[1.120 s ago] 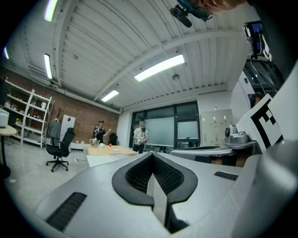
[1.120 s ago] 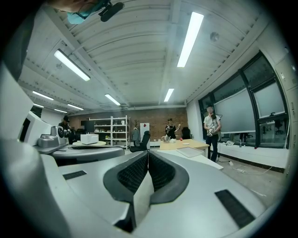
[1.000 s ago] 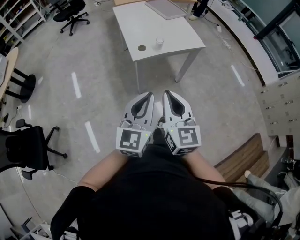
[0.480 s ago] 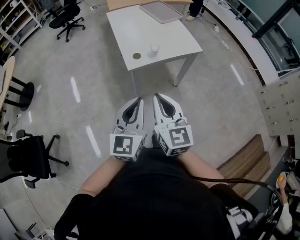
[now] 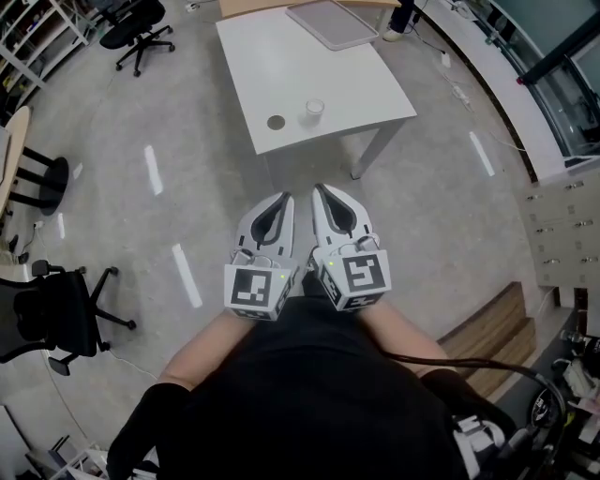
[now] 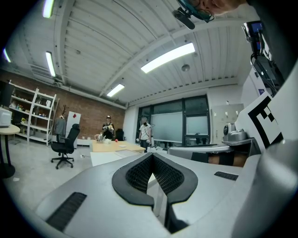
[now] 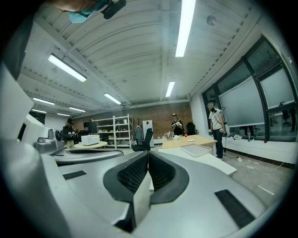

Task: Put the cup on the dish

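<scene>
A: Close in? Left gripper (image 5: 284, 198) and right gripper (image 5: 319, 190) at the waist, fingers together on nothing.
B: Farther off — cup (image 5: 314, 110) just beside dish (image 5: 276, 122) on the counter (image 5: 309, 61). Approach stage; next, closing in, opening fingers round cup.

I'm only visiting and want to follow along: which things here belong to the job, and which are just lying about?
Belong to the job: cup and dish, side by side on the table; left gripper and right gripper, both shut and empty.
Just lying about: tray; black chair.
</scene>
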### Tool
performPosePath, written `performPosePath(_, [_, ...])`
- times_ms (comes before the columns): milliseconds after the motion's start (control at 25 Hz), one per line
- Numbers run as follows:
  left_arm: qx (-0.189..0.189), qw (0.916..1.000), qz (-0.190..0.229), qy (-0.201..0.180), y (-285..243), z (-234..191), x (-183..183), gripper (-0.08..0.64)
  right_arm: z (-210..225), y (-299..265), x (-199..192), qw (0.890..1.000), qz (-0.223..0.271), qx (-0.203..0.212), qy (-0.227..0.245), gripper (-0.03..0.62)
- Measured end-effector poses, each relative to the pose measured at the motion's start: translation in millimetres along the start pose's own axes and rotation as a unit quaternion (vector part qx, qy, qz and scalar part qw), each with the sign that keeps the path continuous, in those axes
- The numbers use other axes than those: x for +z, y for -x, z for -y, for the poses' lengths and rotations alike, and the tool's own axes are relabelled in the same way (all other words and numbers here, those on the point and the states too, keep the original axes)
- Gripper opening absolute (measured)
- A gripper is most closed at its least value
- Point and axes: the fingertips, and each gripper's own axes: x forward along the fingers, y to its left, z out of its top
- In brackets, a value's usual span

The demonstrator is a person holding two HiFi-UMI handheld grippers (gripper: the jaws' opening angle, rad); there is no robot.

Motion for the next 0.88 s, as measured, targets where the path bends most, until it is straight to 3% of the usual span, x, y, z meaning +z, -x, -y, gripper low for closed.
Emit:
performPosePath(400, [0.006, 0.9999, -0.004, -0.01, -76.6, -0.2, 8.6, 0.008, 66.4, -45.4, 10.2, 1.0, -0.003, -0.002, -0.021, 0.012])
performPosePath(760, [0.017, 0.9993, 0.002, -0.034, -141.8, 21.7, 24.1, 0.008, 130.3, -64.2, 28.6, 0.999, 0.023, 0.016, -0.02, 0.012])
performPosePath(880, [0.025, 0.9988, 0.001, -0.043, -149.1, 20.0, 26.0, 0.008, 134.7, -69.4, 28.1, 0.999, 0.025, 0.024, -0.023, 0.012])
